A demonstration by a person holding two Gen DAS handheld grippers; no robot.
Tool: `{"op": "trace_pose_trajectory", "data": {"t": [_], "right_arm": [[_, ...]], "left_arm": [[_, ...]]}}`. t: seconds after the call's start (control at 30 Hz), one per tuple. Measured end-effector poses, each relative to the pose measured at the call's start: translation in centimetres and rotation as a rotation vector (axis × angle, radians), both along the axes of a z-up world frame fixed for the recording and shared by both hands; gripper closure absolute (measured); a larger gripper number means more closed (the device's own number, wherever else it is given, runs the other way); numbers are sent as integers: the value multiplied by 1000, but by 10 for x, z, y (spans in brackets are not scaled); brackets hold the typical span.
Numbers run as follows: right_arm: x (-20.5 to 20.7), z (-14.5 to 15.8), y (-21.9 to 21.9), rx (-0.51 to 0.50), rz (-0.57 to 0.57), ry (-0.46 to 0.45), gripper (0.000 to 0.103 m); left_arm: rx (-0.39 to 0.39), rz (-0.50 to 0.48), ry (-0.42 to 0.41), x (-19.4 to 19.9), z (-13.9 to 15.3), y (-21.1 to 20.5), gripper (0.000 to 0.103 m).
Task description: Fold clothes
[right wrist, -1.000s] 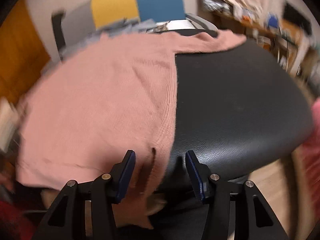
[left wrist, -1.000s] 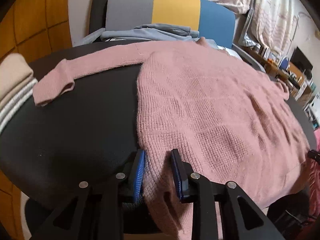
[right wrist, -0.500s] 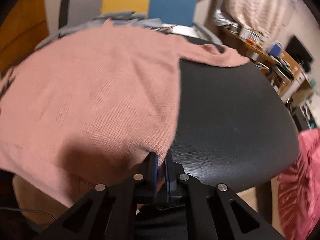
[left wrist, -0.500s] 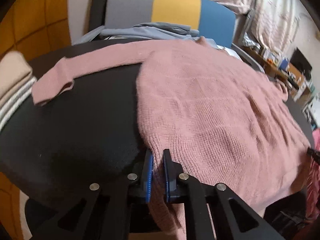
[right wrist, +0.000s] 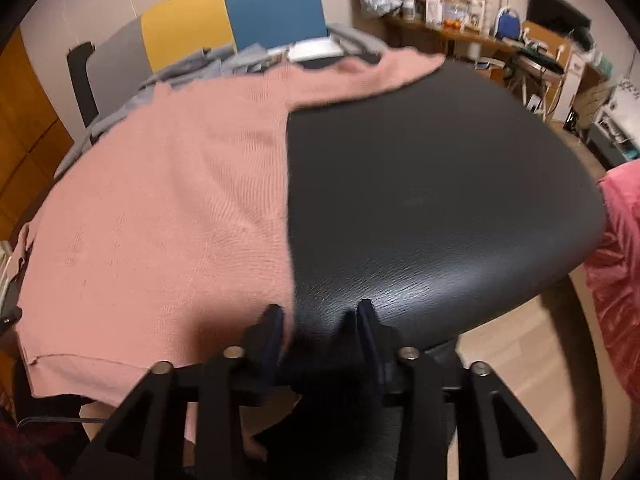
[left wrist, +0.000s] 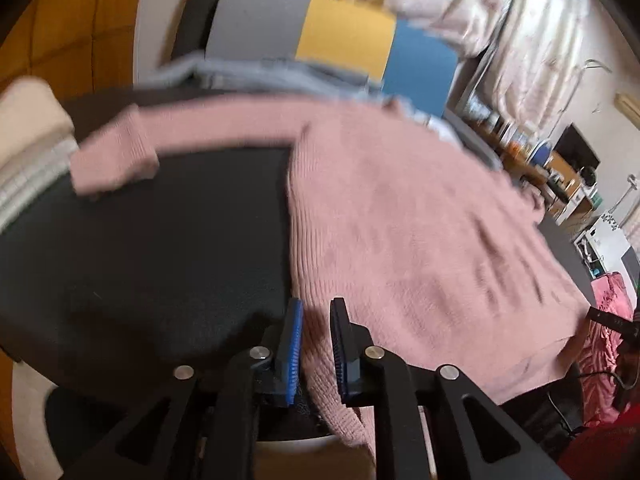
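- Black table [right wrist: 440,200] carries pink sweater [left wrist: 400,220] spread flat.
- Left gripper [left wrist: 316,344]: fingers narrowly parted astride the hem, apparently not pinching; frame blurred.
- Right gripper [right wrist: 320,332]: fingers wide apart at sweater's edge.

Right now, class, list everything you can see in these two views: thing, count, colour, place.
sweater: one, pink, spread flat over the table, hem hanging off the near edge
table: one, black, round, under the sweater
chair: one, grey, yellow and blue back, beyond the table
grey clothes: a heap, on the chair seat
folded pile: one, cream and white, table's left edge
left gripper: jaws open astride the hem
right gripper: jaws open at the hem corner
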State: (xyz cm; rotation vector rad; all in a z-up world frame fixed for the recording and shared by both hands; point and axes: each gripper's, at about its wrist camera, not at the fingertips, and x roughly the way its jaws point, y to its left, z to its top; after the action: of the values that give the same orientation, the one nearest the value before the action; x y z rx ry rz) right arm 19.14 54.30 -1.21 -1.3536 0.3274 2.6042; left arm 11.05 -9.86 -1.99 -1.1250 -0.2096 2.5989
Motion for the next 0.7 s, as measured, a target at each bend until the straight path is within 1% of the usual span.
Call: {"op": "trace_pose_trajectory", "data": {"t": [0.07,0.1,0.13,0.2,0.23,0.27,0.3,0.33,0.37,0.4,0.5,0.57,0.63,0.67,0.7], "right_arm": [[3,14,-10,-5,58,37,64],[3,20,-19,-14,111,54,63],[1,23,-34,-32,192,61,63],[-5,24,-70,-60,364,51,63],[-7,21,-91,-29,440,35,63],[-9,18,-111,24,503,27,62],[-10,16,-124,69,545,32,60],[-11,13,-138,111,589,32,58],[-14,8,-148,135,628,21,56],[-15,4,-155,142,654,5,56],[-18,-6,-169,159,714,-36,56],[-23,-15,-172,169,734,-58,56],[-27,-26,-169,179,724,-78,58],[-26,-30,-168,183,716,-88,71],[-26,-32,-166,180,703,-90,83]], "left_arm": [[-6,-79,82,13,15,11,85],[-30,-152,120,18,19,26,83],[-60,-224,147,22,22,41,82],[-147,-360,160,27,18,75,82],[-198,-417,166,30,13,91,82],[-255,-473,173,34,7,108,82],[-313,-524,176,38,-2,124,82],[-353,-557,168,38,-10,134,82],[-382,-581,155,36,-17,142,82],[-404,-604,142,35,-23,149,82],[-408,-624,140,34,-29,154,82],[-374,-621,133,30,-29,154,80],[-320,-612,112,26,-30,150,80],[-278,-597,87,20,-30,147,83],[-250,-581,70,16,-30,145,95]]}}
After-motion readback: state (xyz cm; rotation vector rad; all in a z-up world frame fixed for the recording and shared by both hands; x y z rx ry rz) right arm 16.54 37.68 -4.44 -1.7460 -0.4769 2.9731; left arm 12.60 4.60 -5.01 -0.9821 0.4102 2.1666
